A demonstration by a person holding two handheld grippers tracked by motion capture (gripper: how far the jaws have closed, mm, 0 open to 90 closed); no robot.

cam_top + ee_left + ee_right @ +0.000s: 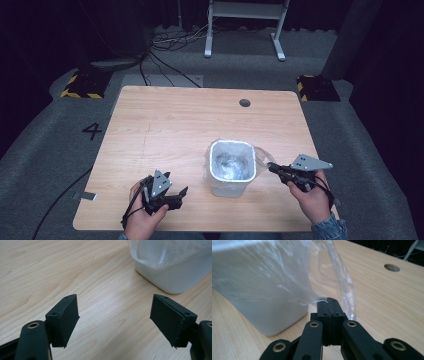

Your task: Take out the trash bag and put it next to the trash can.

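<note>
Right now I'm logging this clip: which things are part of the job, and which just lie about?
In the job:
white bin
clear bag liner
right tongs, pinching the liner
left tongs, open

Lying about:
floor cables
white stand

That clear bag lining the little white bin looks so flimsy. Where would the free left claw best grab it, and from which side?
Probably the bag's loose skirt draped over the left rim of the white bin. The plastic bag is a thin film, so it needs pinching at a free edge. The left gripper stands open beside that side, so come in level from the left. The right gripper is already shut on the opposite flap.
</note>
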